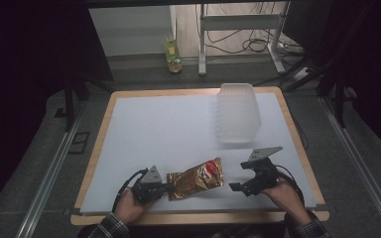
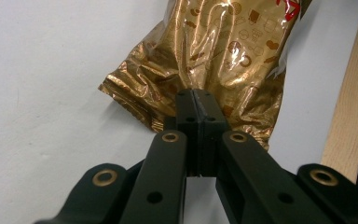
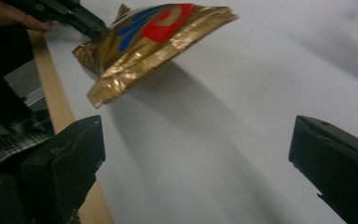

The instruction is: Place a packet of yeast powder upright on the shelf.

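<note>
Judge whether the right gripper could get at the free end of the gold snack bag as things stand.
Probably yes: the right gripper is open beside the gold snack bag, bare table between them; the left gripper pinches the far end.

Pinched in the left tool [image 1: 167,188] is a snack bag [image 1: 197,179] of glossy, crinkled gold foil. Both it and the right tool [image 1: 244,177] look like matt black plastic. Beneath them the desk [image 1: 154,124] has a smooth, matt white sheet with a bare wood edge. Beyond the right tool stands a frosted, translucent plastic bin [image 1: 237,114].
</note>
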The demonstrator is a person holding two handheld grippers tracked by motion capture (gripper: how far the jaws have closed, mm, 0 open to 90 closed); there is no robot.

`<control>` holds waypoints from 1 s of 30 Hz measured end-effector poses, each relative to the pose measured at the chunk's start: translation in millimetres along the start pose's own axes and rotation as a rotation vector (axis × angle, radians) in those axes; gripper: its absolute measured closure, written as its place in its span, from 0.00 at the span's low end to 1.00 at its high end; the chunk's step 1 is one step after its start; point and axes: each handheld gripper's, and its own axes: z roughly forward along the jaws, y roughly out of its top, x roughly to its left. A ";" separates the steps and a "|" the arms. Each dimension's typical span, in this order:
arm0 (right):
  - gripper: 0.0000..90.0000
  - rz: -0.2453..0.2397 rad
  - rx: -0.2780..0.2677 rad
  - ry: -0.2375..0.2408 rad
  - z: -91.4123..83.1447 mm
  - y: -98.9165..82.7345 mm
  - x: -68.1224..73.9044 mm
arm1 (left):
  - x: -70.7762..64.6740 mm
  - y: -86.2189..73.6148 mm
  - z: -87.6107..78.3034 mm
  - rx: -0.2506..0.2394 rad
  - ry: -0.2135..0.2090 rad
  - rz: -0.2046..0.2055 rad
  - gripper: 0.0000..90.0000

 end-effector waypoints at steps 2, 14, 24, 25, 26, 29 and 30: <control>0.05 0.009 0.022 0.020 7.0 3.6 2.5 | 0.4 0.0 -0.3 0.004 -0.001 0.003 1.00; 0.15 0.134 0.075 0.150 44.9 31.1 8.3 | -0.3 0.4 -0.6 0.007 0.004 0.005 1.00; 0.50 0.184 0.090 0.213 64.9 48.6 10.7 | -1.0 0.9 -0.8 0.010 0.008 0.010 1.00; 0.53 0.196 0.087 0.224 66.4 49.8 10.4 | -0.8 0.9 -0.7 0.010 0.006 0.010 1.00; 0.55 0.202 0.079 0.235 68.2 51.0 9.8 | -0.4 0.8 -0.6 0.009 0.004 0.009 1.00; 0.59 0.189 0.076 0.247 73.3 55.0 10.7 | -0.1 1.1 -0.6 0.010 0.002 0.009 1.00; 0.60 0.186 0.077 0.243 74.9 56.4 11.2 | -0.2 1.2 -0.6 0.010 0.002 0.010 1.00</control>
